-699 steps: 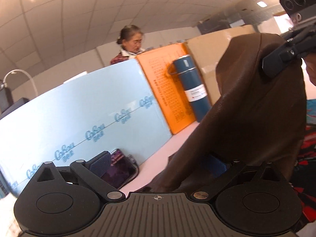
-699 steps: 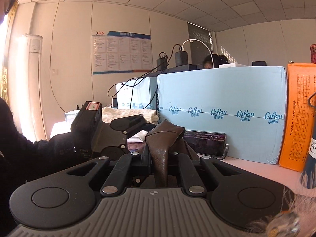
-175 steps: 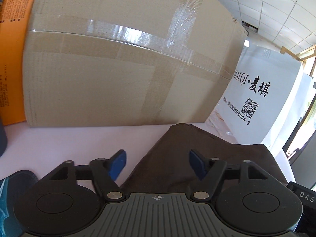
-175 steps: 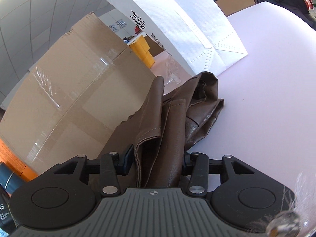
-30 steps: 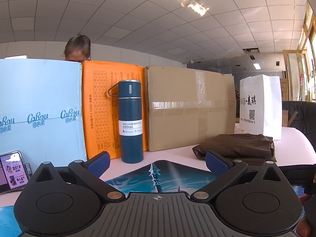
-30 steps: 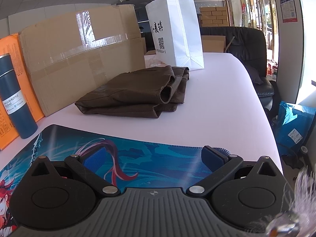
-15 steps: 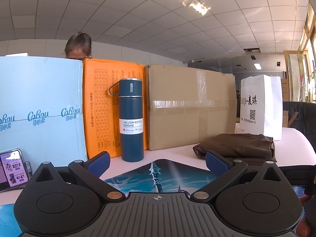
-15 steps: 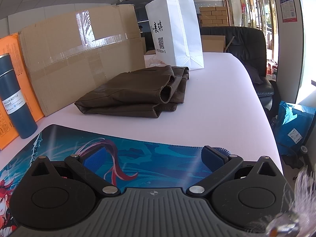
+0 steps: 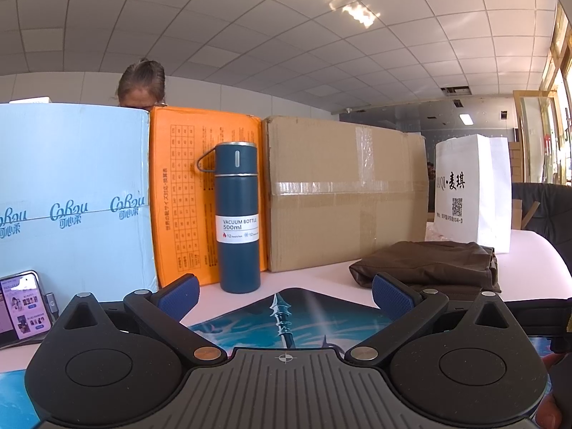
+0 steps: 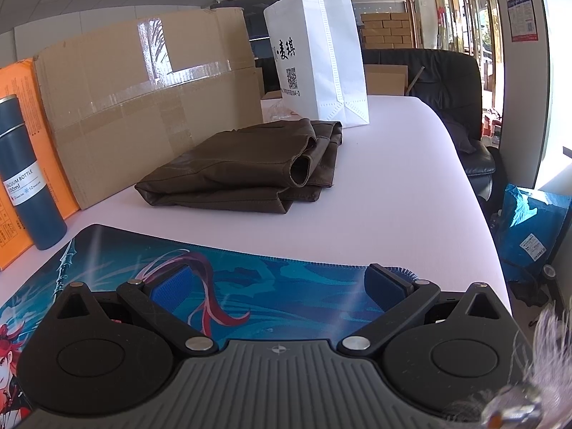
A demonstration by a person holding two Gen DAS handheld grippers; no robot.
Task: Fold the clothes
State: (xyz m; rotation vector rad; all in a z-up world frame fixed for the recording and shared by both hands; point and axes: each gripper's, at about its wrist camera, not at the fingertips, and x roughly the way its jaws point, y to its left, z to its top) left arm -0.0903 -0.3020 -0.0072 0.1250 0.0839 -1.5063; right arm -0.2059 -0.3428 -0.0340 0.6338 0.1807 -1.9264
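A brown leather-like garment lies folded into a flat stack on the white table, in front of the cardboard box and next to the white bag. The left wrist view shows the same garment at the right, beyond the mat. My left gripper is open and empty, held low over the blue mat, well short of the garment. My right gripper is also open with nothing between its blue pads, above the mat's near edge.
A blue printed mat covers the near table. Behind stand a blue vacuum bottle, an orange box, a light blue box, a taped cardboard box and a white paper bag. A phone leans at left. A person's head shows behind the boxes. A black chair stands past the table.
Almost nothing differs over the last second: the left view has drifted slightly. Both grippers stay open and the folded garment lies still.
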